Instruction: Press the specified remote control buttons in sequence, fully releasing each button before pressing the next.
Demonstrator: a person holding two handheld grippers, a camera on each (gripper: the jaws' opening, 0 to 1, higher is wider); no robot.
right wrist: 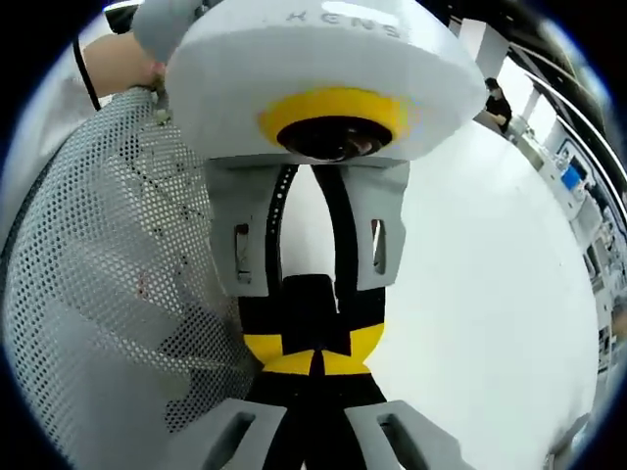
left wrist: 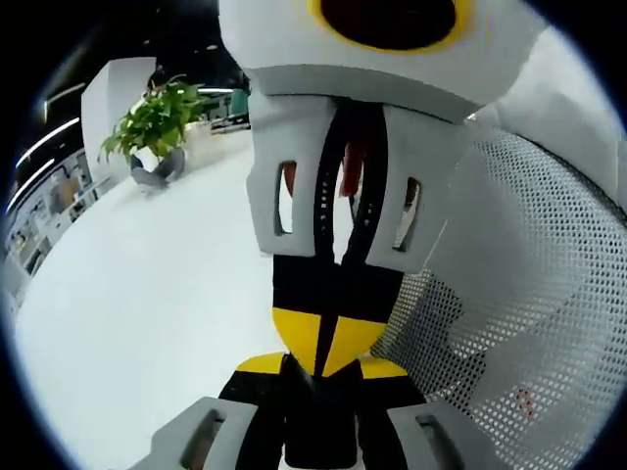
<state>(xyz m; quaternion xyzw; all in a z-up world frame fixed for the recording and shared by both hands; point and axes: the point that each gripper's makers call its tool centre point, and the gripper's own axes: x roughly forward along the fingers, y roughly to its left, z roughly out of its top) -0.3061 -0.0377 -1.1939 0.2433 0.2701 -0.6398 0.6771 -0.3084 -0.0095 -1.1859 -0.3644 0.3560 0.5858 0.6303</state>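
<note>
Oddly, left gripper (left wrist: 323,367) and right gripper (right wrist: 315,367) met tip to tip, jaws pressed together, above the white desk (left wrist: 147,294), perforated mesh chair back (left wrist: 519,284) beside them, potted plant (left wrist: 157,122) near the desk's far edge, remote control's place impossible to tell.

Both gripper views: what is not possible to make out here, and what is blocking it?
- Left gripper view: the right gripper hides the middle of the white table; the reddish thing between its fingers is too covered to name.
- Right gripper view: the left gripper hides the table's middle.
- Both views: the tips overlap, so open or shut is unclear.
- White mesh: cut off by the edge, unidentifiable.
</note>
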